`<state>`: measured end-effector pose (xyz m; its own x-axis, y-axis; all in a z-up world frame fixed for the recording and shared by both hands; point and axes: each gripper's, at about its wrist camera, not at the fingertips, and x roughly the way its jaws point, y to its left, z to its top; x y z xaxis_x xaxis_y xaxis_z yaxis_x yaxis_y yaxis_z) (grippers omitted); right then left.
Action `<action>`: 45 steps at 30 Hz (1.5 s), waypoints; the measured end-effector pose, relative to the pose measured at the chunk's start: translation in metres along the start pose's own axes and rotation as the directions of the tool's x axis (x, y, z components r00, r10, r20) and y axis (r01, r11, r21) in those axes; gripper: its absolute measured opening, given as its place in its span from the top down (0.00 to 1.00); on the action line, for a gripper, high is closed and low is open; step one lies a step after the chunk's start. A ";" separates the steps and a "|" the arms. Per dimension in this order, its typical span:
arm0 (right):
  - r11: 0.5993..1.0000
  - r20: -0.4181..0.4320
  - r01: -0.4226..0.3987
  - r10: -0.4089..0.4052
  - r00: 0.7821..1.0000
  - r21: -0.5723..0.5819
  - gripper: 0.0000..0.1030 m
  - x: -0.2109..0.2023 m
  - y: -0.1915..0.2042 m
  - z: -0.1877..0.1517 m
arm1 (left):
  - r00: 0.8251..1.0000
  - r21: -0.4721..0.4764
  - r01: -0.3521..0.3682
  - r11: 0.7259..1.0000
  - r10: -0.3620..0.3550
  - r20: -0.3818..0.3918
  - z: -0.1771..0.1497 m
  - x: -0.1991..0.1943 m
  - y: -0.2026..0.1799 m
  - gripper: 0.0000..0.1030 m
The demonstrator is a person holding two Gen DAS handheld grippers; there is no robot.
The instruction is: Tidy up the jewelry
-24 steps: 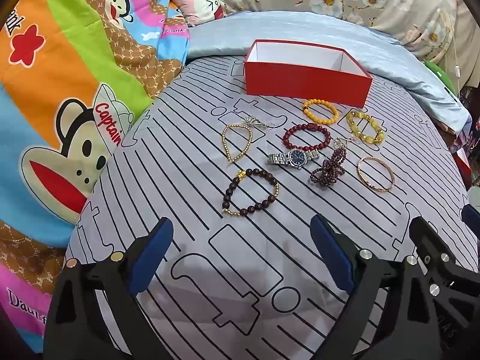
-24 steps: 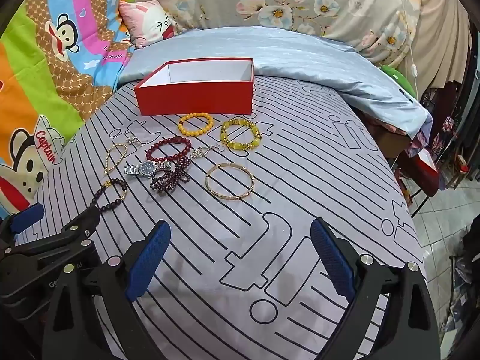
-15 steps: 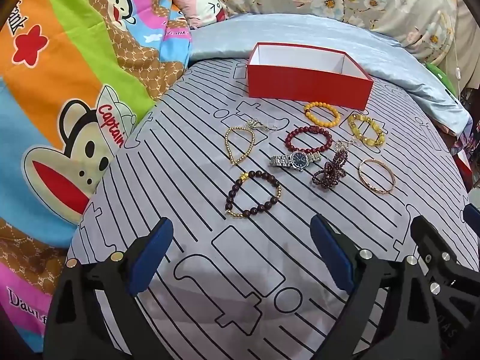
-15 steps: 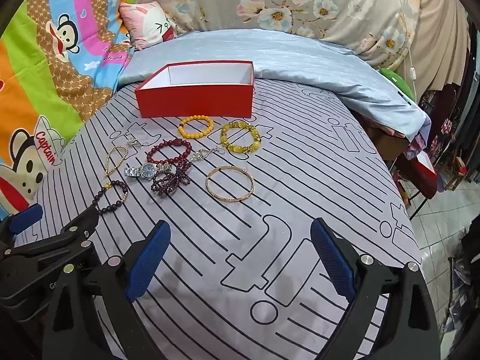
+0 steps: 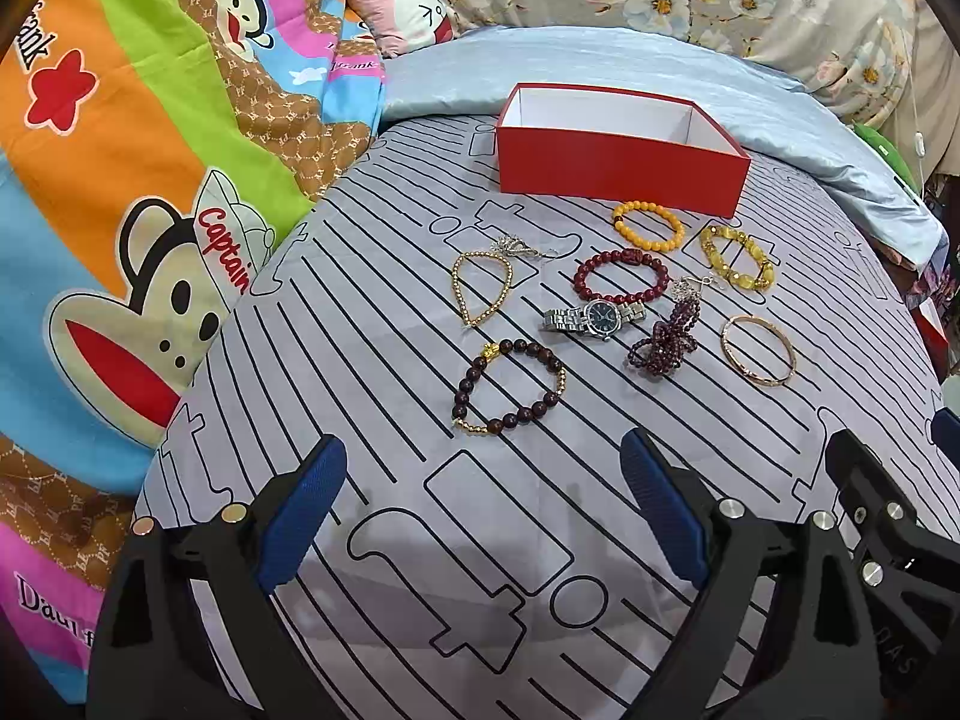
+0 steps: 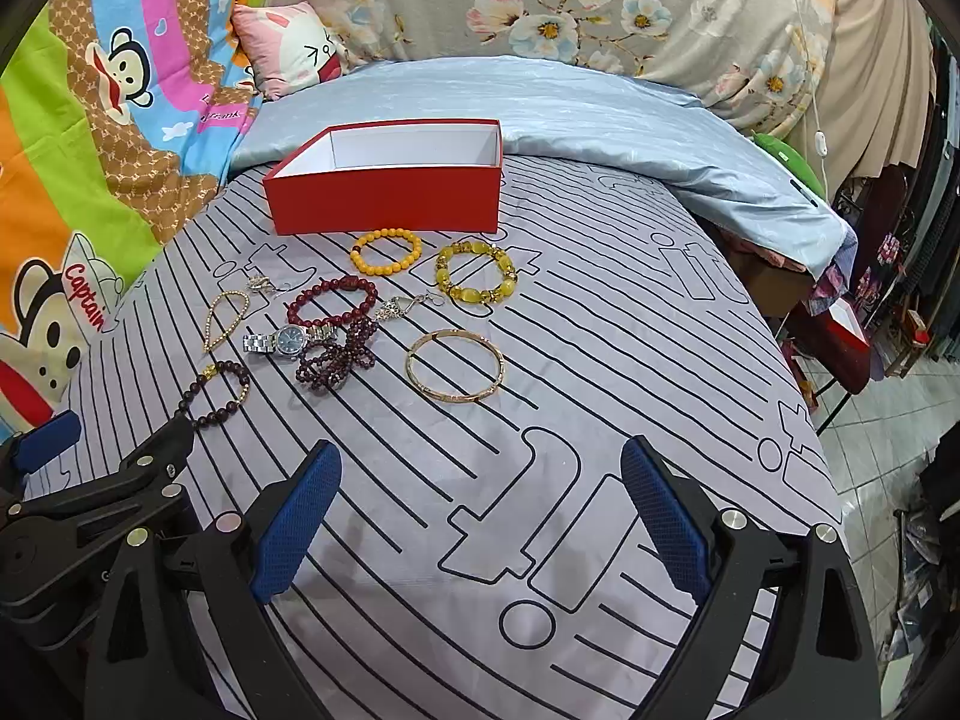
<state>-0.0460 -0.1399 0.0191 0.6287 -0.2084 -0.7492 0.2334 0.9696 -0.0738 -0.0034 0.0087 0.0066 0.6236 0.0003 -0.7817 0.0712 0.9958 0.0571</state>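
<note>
An empty red box stands at the far side of the striped bedsheet. In front of it lie several pieces of jewelry: an orange bead bracelet, a yellow stone bracelet, a dark red bead bracelet, a silver watch, a purple bead tangle, a gold bangle, a gold bead chain and a brown bead bracelet. My left gripper hangs open just short of the brown bracelet. My right gripper is open too, short of the bangle. Neither holds anything.
A colourful cartoon blanket lies heaped on the left. A light blue quilt and a pink pillow lie behind the box. The bed edge drops off on the right to a tiled floor with clutter.
Both grippers have drifted slightly toward the jewelry, so it sits a little lower in both views. Their jaws stay wide apart. No piece has moved.
</note>
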 end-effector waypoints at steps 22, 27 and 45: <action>1.000 0.007 0.006 -0.006 1.000 -0.002 0.12 -0.001 0.000 0.000 | 1.000 0.000 -0.010 1.000 0.010 0.004 0.002 0.004 0.000 0.14; 1.000 0.006 0.005 -0.005 1.000 -0.001 0.12 -0.001 0.000 0.000 | 1.000 0.003 -0.011 1.000 0.011 0.005 -0.001 0.004 -0.002 0.14; 1.000 0.007 0.006 -0.006 1.000 0.000 0.12 -0.002 0.000 0.001 | 1.000 0.002 -0.010 1.000 0.010 0.002 0.002 0.003 0.001 0.14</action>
<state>-0.0464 -0.1393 0.0206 0.6323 -0.2146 -0.7444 0.2372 0.9683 -0.0777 0.0003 0.0095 0.0056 0.6262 0.0095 -0.7796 0.0671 0.9956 0.0661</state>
